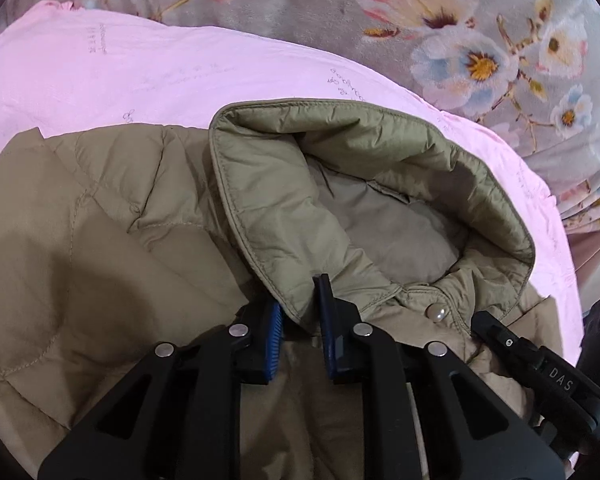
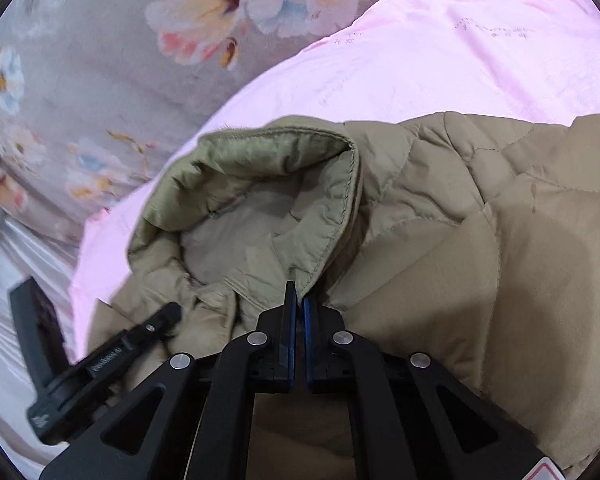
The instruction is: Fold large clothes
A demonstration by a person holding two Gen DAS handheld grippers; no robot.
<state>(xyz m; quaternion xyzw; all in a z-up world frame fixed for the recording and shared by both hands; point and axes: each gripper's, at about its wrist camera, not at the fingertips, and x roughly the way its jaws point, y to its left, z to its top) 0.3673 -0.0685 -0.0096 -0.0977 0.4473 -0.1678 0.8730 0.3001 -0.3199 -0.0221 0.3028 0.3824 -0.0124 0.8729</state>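
Note:
A tan quilted jacket [image 1: 112,232] with an olive-lined hood [image 1: 372,184] lies on a pink sheet [image 1: 140,76]. My left gripper [image 1: 300,300] is closed on the hood's front edge, which passes between its blue pads. In the right wrist view the jacket [image 2: 480,240] fills the lower right and the hood [image 2: 260,184] gapes open. My right gripper [image 2: 299,300] is shut on the hood's other front edge. Each gripper shows in the other's view: the right one [image 1: 540,364] and the left one [image 2: 112,348]. A pearl snap [image 1: 437,313] sits at the collar.
A grey bedspread with large flowers [image 1: 480,40] lies beyond the pink sheet; it also shows in the right wrist view [image 2: 100,60]. White cloth [image 2: 4,280] lies at the left edge of the right wrist view.

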